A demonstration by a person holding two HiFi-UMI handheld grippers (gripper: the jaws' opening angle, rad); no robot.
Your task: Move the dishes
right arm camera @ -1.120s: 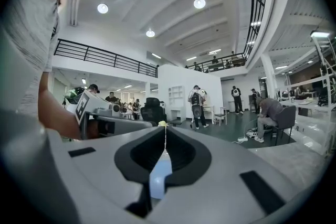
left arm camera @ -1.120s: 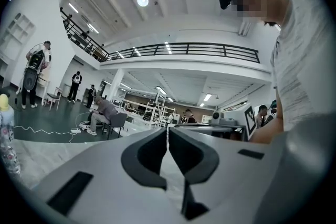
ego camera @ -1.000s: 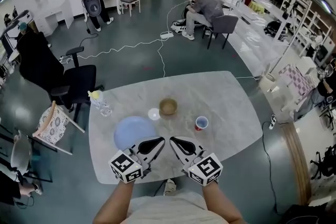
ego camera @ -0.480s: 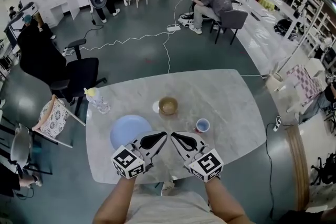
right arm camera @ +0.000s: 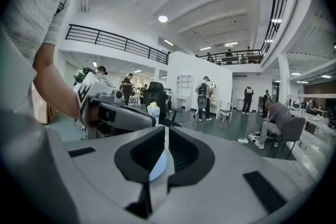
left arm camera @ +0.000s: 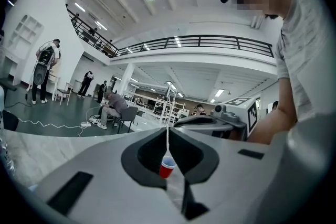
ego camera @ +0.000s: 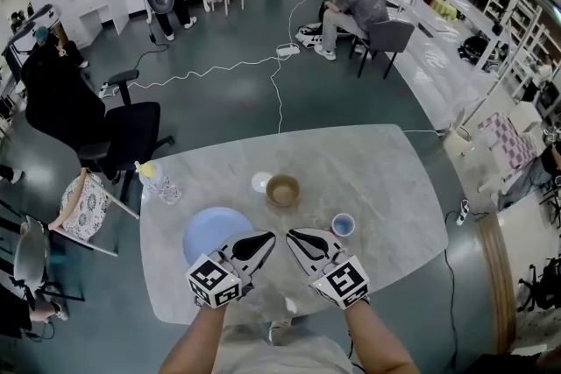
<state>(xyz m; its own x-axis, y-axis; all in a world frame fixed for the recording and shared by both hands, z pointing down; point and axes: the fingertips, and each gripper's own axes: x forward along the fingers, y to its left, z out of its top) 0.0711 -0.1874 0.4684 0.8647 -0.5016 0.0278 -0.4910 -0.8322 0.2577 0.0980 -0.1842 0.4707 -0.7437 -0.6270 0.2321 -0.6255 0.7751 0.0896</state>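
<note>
Both claws are shut and hold nothing. Your left claw (ego camera: 266, 235) has its jaws tip to tip, with only a hairline seam showing in its own view. Your right claw (ego camera: 294, 235) is the same: tips together, empty. The 2 angle inward over the near middle of the counter (ego camera: 386, 179), tips near each other but apart.

The counter is a rounded slab with a pale grey marble pattern and a smooth top.

There are 4 dishes, all on the counter:
- The plate (ego camera: 210, 230) is pale blue, flat and round. It sits just left of your left claw, whose body covers its near right edge in the head view. Your right claw points at it.
- The bowl (ego camera: 282, 188) is brown, round and deep, and sits beyond both claw tips, between them.
- The small dish (ego camera: 260, 181) is white and shallow. It is just left of the bowl; I can't tell if they touch.
- The cup (ego camera: 343, 224) is tapered, red outside and pale inside. It is right of your right claw, near it but apart. Your left claw points at it.

Also around:
- A clear bottle (ego camera: 158, 182) with a yellow cap stands near the counter's far left edge, well apart from both claws.
- A black office chair (ego camera: 123, 131) and a patterned chair (ego camera: 83, 206) stand off the counter's left side.
- A white cable (ego camera: 263, 70) runs across the dark floor beyond.
- There are people further back.
</note>
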